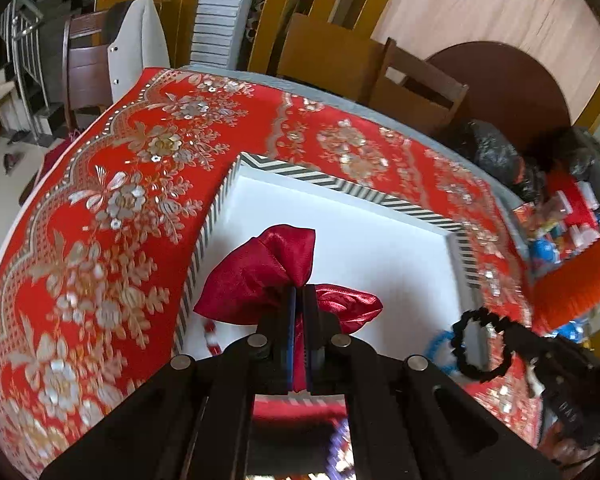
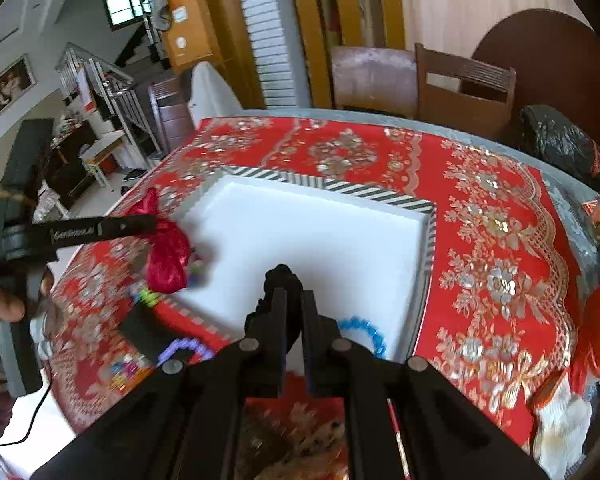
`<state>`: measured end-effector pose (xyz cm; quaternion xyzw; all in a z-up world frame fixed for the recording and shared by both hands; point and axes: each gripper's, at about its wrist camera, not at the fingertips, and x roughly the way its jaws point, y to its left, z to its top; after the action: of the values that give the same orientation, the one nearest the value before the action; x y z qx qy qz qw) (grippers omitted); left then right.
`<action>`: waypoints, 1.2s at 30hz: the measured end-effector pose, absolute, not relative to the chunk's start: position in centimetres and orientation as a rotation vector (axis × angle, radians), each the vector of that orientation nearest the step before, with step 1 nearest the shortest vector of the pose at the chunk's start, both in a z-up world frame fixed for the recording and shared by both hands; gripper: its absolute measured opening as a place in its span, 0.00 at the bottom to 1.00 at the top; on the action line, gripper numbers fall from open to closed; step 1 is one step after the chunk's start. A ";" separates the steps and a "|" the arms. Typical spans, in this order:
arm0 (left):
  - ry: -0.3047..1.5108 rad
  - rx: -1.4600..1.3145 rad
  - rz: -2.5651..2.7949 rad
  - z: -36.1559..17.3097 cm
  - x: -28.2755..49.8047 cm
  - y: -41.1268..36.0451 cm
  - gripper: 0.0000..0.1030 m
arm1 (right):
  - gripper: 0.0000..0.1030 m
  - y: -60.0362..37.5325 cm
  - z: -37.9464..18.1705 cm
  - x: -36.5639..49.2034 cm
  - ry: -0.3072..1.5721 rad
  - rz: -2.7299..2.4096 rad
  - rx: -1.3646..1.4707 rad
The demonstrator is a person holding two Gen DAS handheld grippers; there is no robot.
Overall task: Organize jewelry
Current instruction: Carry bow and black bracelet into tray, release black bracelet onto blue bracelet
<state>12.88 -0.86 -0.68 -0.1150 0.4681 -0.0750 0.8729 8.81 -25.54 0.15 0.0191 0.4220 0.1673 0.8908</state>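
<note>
A white tray with a black-and-white striped rim (image 1: 332, 182) lies on the red embroidered cloth; it also shows in the right wrist view (image 2: 380, 194). My left gripper (image 1: 299, 292) is shut on a dark red satin pouch (image 1: 260, 276) and holds it over the tray's near left part; the pouch also shows in the right wrist view (image 2: 166, 256). My right gripper (image 2: 291, 294) is shut on a black beaded bracelet (image 2: 282, 280) above the tray's near edge; the bracelet hangs as a loop in the left wrist view (image 1: 480, 344). A blue bead bracelet (image 2: 364, 330) lies in the tray's near corner.
A purple bracelet (image 2: 184, 348), a black box (image 2: 144, 334) and small coloured beads (image 2: 148, 298) lie on the cloth left of the tray. A red-and-white bead string (image 1: 212, 336) lies by the tray's left rim. Wooden chairs (image 2: 460, 88) and black bags (image 2: 556, 140) stand behind the table.
</note>
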 end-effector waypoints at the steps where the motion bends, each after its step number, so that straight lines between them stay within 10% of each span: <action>1: 0.988 -0.231 -0.146 -1.2 13.6 -0.9 0.08 | 0.06 -25.7 -0.2 9.6 0.882 0.337 0.053; 21: 1.000 0.006 -0.050 -4.8 16.6 -3.3 0.08 | 0.07 -29.3 -8.5 15.0 1.027 0.128 0.156; 28: 0.972 0.049 -0.024 -4.9 15.8 -3.5 0.08 | 0.37 -29.5 -6.5 13.1 0.965 0.162 0.164; 36: 0.889 0.123 -0.025 -3.1 12.9 -4.3 0.10 | 0.41 -29.3 -4.4 10.0 0.921 0.184 0.148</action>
<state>12.93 -4.26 -3.07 0.0595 0.4296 -0.0118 0.9010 10.03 -29.27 -4.35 0.0713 0.4433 0.0885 0.8891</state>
